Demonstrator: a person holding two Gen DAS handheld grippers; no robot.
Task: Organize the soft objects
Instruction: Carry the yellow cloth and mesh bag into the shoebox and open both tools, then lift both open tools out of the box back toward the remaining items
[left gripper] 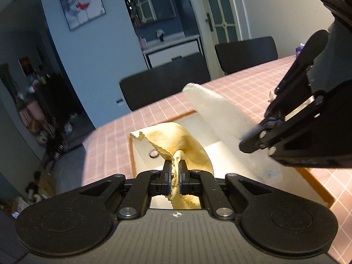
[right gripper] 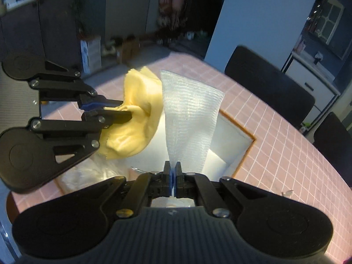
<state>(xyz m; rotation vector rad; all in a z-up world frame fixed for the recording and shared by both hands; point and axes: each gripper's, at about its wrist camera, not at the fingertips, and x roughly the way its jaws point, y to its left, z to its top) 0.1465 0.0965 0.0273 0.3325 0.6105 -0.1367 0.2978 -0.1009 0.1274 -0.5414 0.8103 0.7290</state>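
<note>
Left gripper [left gripper: 175,165]: jaws are closed on a bunched fold of the yellow cloth [left gripper: 176,138]. The cloth is thin and smooth, with pinked zigzag edges; it is seen ballooning forward of the pads and trailing below them. In the right wrist view the same gripper [right gripper: 129,112] enters from the left, with the yellow cloth [right gripper: 136,118] hanging in soft, rounded folds over the box.

Below both cloths an open box [left gripper: 140,154] is set on the table: white inner walls, a thin wood-coloured rim, straight edges and square corners. A round hole is noted in its near-left wall. Crumpled clear plastic [right gripper: 88,171] is seen at its left side in the right wrist view.

Right gripper [right gripper: 175,171]: jaws are pressed together on the narrow end of a white gauze strip [right gripper: 189,118]. The gauze is an open, ribbed mesh, semi-translucent; it fans out from the pads to a wide, straight-cut far edge. In the left wrist view this gripper [left gripper: 253,138] comes in from the right, with the gauze [left gripper: 215,107] held above the box, just beside the yellow cloth. Whether the two cloths touch cannot be told.

The table [right gripper: 275,149] is covered by a pink cloth with a white grid. The surface right of the box is mostly bare. Black chairs [left gripper: 167,81] stand along the far edge.
</note>
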